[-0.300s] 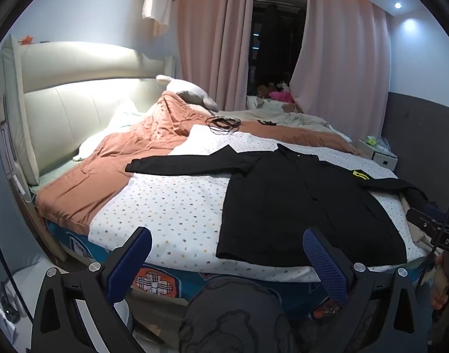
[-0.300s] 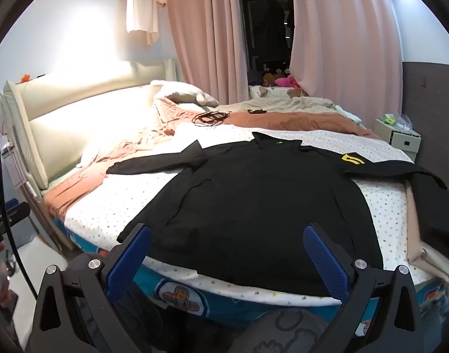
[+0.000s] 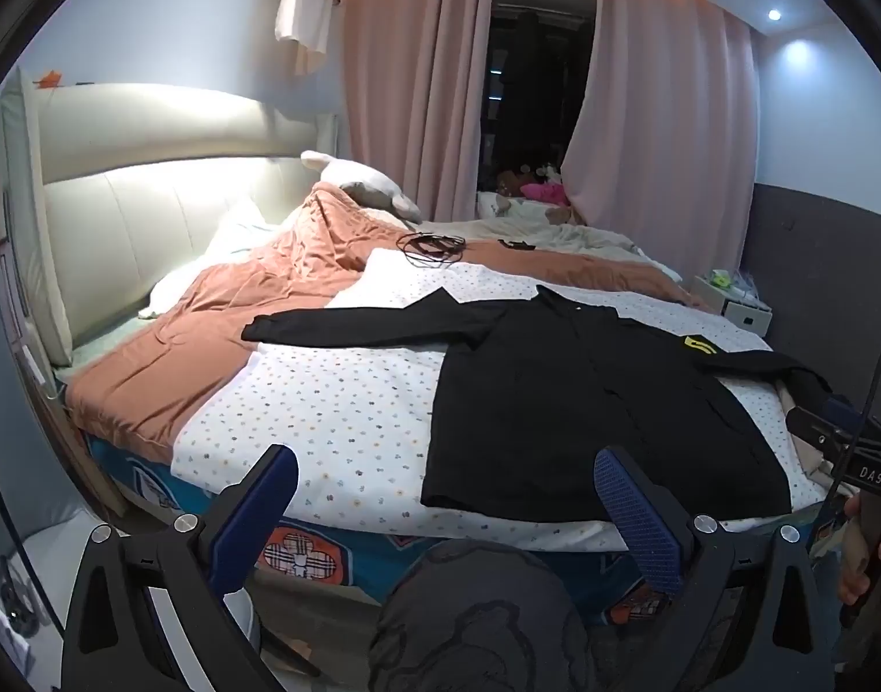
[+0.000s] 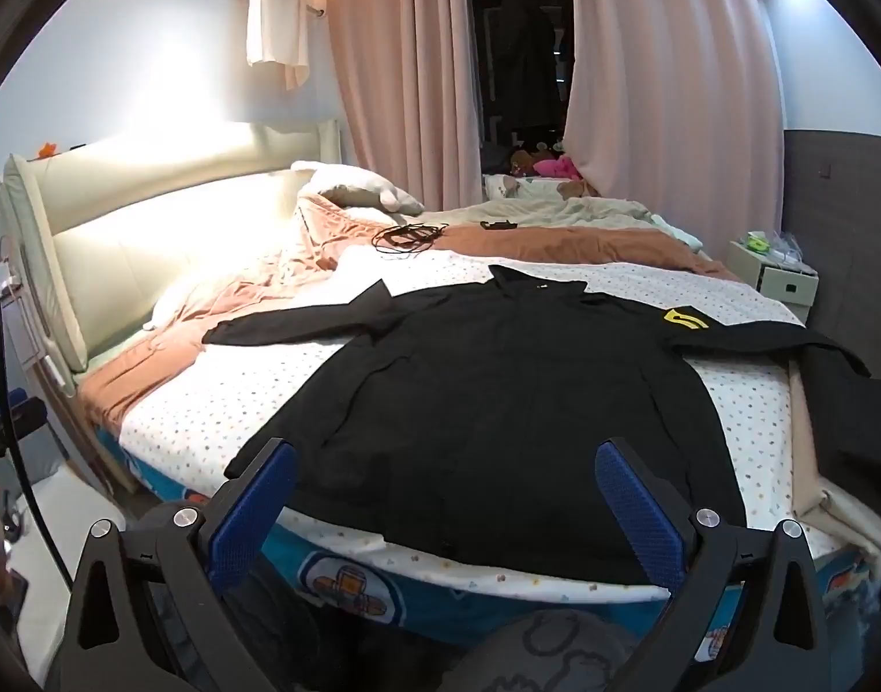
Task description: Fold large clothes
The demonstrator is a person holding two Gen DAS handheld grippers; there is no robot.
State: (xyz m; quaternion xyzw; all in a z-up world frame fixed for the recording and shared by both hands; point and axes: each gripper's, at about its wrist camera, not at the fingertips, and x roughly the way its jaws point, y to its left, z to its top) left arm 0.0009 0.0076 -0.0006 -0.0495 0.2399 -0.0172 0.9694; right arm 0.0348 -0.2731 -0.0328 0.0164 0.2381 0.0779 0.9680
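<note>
Lying flat on the bed (image 4: 221, 421), a black jacket (image 4: 498, 415), left gripper (image 3: 446, 496) and right gripper (image 4: 446, 484) both wide, empty.

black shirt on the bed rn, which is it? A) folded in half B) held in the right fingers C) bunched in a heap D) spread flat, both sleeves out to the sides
D: the black shirt lies flat on the dotted sheet, one sleeve reaching left and the other right, no fold made.

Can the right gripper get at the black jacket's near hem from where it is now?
Probably yes: the right gripper has its jaws wide open and empty, and the black jacket lies flat with its hem at the bed's near edge, nothing lying between.
</note>
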